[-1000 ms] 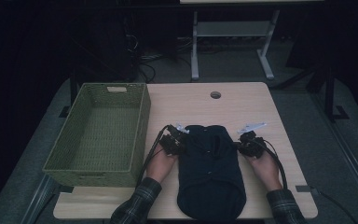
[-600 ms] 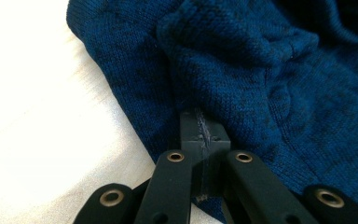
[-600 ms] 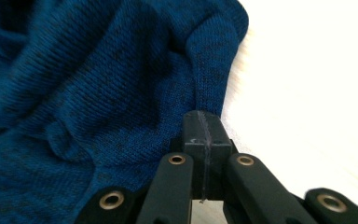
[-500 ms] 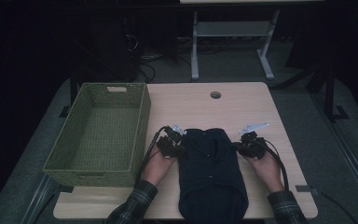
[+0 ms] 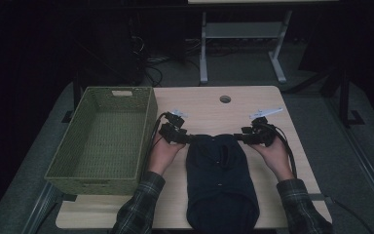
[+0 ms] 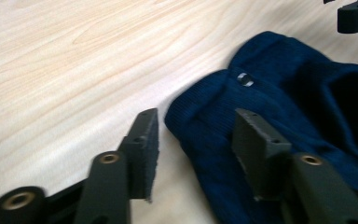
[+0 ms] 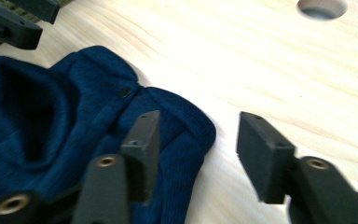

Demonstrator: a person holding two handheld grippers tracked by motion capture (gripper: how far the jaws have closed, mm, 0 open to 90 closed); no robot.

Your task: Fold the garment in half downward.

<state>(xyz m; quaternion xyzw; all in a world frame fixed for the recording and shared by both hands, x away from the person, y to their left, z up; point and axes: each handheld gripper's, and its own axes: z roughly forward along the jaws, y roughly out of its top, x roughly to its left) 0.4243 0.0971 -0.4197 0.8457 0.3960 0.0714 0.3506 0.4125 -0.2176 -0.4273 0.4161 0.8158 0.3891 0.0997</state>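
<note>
Dim room, pale wood table (image 5: 204, 105): from the high view, a folded navy sweater (image 5: 221, 183) lies flat beside an empty wicker basket (image 5: 102, 139), not in it yet. Left gripper (image 6: 196, 140) view: jaws just spread, off the cloth. Right gripper (image 7: 198, 140) view: same, released.

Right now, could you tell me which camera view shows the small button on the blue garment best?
The right gripper view: the dark button sits sharp on the blue garment near its collar. The left gripper view gives a buttonhole instead; in the high view the garment is too dark and small.
</note>
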